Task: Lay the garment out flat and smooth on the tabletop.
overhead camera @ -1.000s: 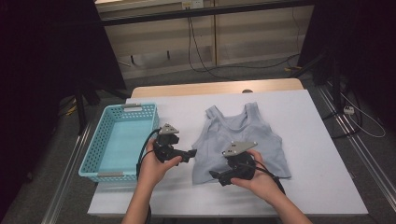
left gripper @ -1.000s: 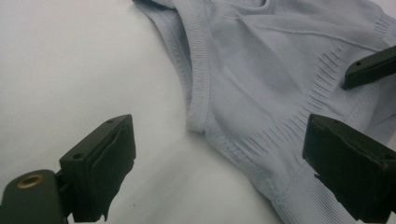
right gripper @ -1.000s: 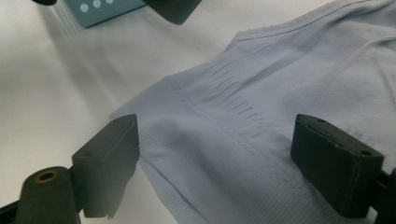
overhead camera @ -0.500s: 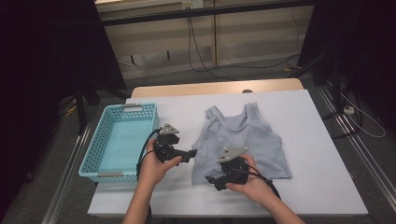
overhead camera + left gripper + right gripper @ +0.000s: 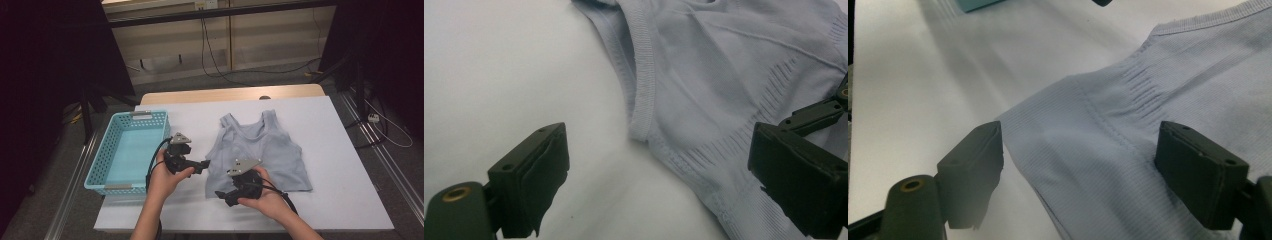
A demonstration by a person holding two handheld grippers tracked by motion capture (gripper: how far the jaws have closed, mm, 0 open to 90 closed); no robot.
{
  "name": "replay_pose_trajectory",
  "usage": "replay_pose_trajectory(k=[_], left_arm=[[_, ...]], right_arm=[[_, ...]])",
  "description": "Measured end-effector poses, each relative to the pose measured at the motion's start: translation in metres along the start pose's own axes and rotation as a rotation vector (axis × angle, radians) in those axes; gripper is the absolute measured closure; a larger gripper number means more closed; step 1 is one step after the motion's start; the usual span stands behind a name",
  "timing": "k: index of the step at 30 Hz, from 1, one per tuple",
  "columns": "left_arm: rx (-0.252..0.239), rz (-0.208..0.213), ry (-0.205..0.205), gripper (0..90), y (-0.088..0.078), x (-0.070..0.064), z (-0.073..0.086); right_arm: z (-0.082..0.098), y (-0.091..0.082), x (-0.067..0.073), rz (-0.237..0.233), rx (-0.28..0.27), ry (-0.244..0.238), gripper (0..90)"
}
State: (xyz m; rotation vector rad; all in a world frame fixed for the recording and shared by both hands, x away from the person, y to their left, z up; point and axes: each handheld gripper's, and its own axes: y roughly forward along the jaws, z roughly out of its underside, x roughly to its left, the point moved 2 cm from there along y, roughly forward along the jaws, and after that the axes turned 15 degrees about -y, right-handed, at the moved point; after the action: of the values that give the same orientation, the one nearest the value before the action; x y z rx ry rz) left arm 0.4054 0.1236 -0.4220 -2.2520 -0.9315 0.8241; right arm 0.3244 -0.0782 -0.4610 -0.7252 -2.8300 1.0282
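Observation:
A pale grey-blue tank top (image 5: 265,150) lies flat on the white table, straps pointing away from me. My left gripper (image 5: 204,164) is held at the top's left edge, about level with the armhole; its jaws stand open over the armhole seam (image 5: 644,100) without touching the cloth. My right gripper (image 5: 222,194) hovers at the top's lower left corner, jaws open. In the right gripper view (image 5: 1079,142) that hem corner (image 5: 1018,120) lies between the jaws, and the pads stand clear of the fabric.
A light blue plastic basket (image 5: 149,114) sits on the table's left part, close behind the left hand. White table surface (image 5: 340,200) stretches to the right and in front of the top. A metal rail (image 5: 380,160) runs along the right side.
The right hand has slid a little left and toward me, bringing its gripper to the top's lower left corner. The left hand has stayed put.

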Motion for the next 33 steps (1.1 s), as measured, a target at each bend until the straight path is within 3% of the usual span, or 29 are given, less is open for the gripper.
replay_pose_trajectory(k=[13,18,21,26,33], left_arm=[[0.000,0.001,-0.003,9.9,0.001,0.000,0.000],[0.003,0.000,-0.007,9.9,0.001,0.001,0.000],[-0.003,-0.003,-0.008,9.9,0.000,0.001,0.000],[0.001,-0.002,-0.008,10.0,0.001,0.003,0.001],[0.005,-0.005,-0.006,10.0,0.002,0.004,0.001]], right_arm=[[-0.008,0.008,0.006,-0.013,-0.012,-0.028,24.1],[-0.009,0.014,0.014,-0.047,0.012,-0.047,24.8],[-0.008,0.017,0.014,-0.023,0.025,-0.070,26.5],[-0.006,0.021,0.013,-0.042,0.043,-0.057,24.7],[-0.006,0.026,0.017,-0.001,0.063,-0.103,26.0]])
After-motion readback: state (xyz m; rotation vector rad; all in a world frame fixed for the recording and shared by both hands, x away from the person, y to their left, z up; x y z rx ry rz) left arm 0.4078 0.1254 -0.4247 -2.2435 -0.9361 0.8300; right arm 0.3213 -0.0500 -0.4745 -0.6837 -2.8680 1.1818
